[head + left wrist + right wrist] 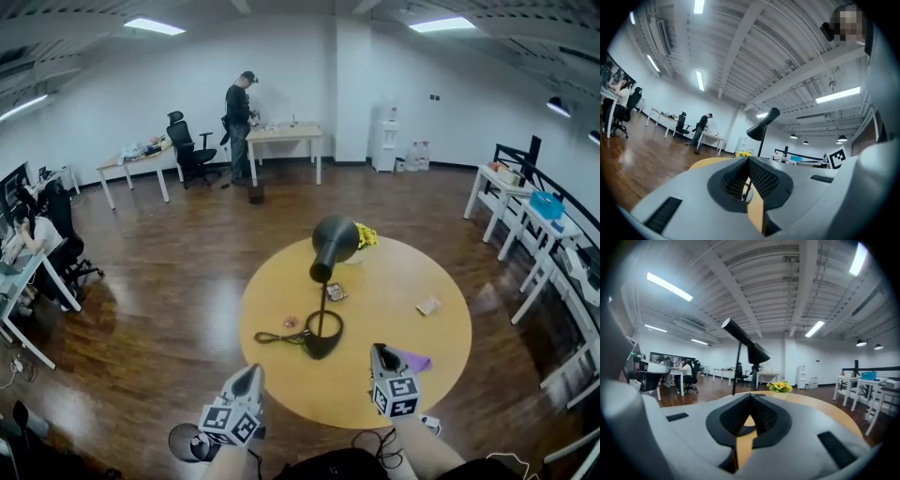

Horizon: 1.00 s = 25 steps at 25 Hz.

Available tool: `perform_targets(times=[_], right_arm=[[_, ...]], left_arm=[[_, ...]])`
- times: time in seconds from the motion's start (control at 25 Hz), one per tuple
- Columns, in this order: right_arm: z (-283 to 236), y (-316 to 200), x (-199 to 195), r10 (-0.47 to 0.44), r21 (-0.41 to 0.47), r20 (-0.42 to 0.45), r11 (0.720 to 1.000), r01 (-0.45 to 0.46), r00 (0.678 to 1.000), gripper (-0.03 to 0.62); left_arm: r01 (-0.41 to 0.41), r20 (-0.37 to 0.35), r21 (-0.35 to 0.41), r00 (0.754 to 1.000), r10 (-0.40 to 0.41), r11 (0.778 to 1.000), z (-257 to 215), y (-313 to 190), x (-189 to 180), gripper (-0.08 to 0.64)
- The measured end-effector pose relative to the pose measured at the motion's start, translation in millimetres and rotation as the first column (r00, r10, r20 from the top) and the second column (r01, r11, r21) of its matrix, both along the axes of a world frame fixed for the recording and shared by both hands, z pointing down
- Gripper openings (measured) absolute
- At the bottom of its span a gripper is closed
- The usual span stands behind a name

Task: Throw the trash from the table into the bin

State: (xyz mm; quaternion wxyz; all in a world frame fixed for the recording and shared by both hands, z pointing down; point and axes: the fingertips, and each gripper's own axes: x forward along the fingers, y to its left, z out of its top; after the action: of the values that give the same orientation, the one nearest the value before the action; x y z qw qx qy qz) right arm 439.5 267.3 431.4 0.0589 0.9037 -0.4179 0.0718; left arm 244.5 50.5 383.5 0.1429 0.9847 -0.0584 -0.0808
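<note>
I count four trash scraps (428,306) and one lamp (333,246) on the table (394,272). My left gripper (249,373) and right gripper (379,351) are both closed and empty.

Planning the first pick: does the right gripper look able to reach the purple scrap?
Likely yes: the purple scrap lies beside the right gripper, nothing between; its shut jaws need opening.

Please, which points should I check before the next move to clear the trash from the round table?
1. Left gripper free: ok, jaws shut, nothing between them.
2. Right gripper free: ok, jaws shut, empty.
3. Jaws ready to grasp: not ok, both must open first.
4. Trash in view: ok, purple scrap and tan paper piece lie on the round table.
5. Bin found: cannot tell; a dark round container stands on the floor, partly hidden.
</note>
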Motion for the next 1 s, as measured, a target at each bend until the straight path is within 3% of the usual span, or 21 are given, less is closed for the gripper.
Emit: perform_targets(times=[0.16, 0.48, 0.64, 0.84, 1.0], right_arm=[[6, 65, 28, 0.153, 0.048, 0.029, 0.987, -0.154, 0.988, 0.002], [3, 146, 67, 0.206, 0.101, 0.078, 0.972, -0.213, 0.976, 0.002], [12, 182, 75, 0.306, 0.134, 0.12, 0.938, -0.32, 0.945, 0.002], [13, 181, 69, 0.356, 0.134, 0.151, 0.917, -0.376, 0.922, 0.002], [7, 166, 67, 0.377, 0.15, 0.131, 0.907, -0.394, 0.917, 0.002]], left_arm=[[-0.045, -0.009, 0.026, 0.999, 0.045, 0.999, -16, 25, 28, 0.002], [-0.079, -0.012, 0.009, 0.997, 0.079, 0.997, -8, 62, 94, 0.002], [-0.143, -0.01, -0.009, 0.99, 0.143, 0.99, -5, 77, 119, 0.002], [-0.178, -0.024, -0.008, 0.984, 0.177, 0.984, -13, 71, 128, 0.002], [-0.189, 0.004, 0.042, 0.982, 0.189, 0.981, -12, 62, 132, 0.002]])
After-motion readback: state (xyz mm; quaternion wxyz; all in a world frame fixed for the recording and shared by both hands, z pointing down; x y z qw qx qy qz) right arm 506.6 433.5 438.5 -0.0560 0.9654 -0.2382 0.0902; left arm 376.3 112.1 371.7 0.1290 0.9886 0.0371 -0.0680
